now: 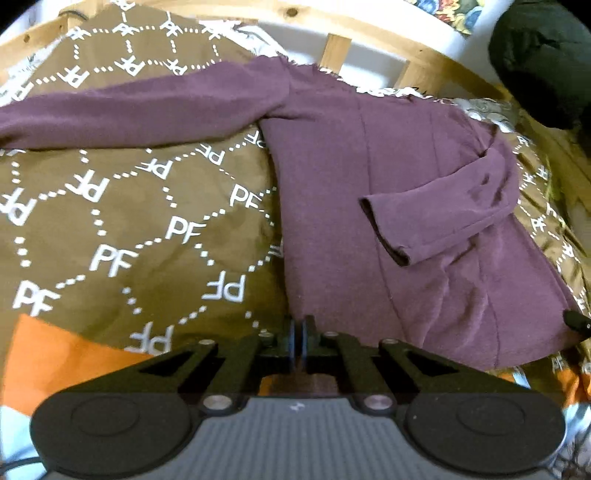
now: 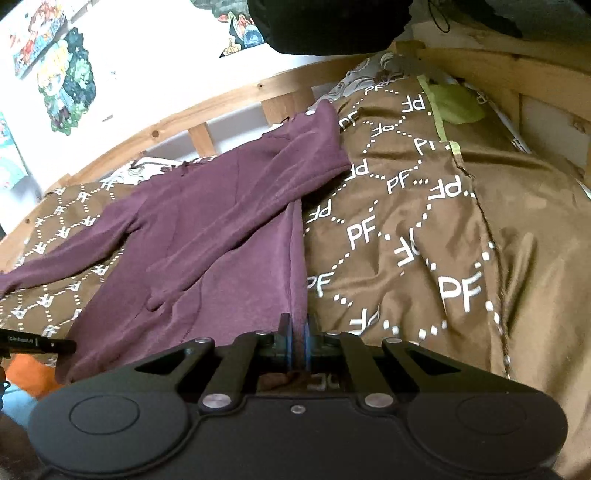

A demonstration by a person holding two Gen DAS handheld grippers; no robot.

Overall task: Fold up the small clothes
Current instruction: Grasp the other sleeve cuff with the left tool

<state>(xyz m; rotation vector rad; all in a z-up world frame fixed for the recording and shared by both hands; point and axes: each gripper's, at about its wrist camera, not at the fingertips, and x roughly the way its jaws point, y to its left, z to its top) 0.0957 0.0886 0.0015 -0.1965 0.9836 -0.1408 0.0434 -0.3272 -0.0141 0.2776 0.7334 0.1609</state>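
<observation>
A purple long-sleeved top (image 1: 406, 206) lies on a brown bedspread (image 1: 140, 221) printed with white "PF" letters. One sleeve stretches out to the left; the other is folded across the body. My left gripper (image 1: 298, 332) is shut at the top's lower left hem corner; whether it pinches cloth I cannot tell. In the right wrist view the top (image 2: 207, 236) lies left of centre. My right gripper (image 2: 297, 332) is shut at its lower right hem edge. The other gripper's tip (image 2: 40, 345) shows at the left.
A wooden bed rail (image 1: 369, 22) runs behind the bedspread, with a white wall and posters (image 2: 66, 85) beyond. A dark bundle (image 1: 539, 59) sits at the far right. A green cloth (image 2: 458, 103) lies near the bed's head. An orange patch (image 1: 55, 354) borders the bedspread.
</observation>
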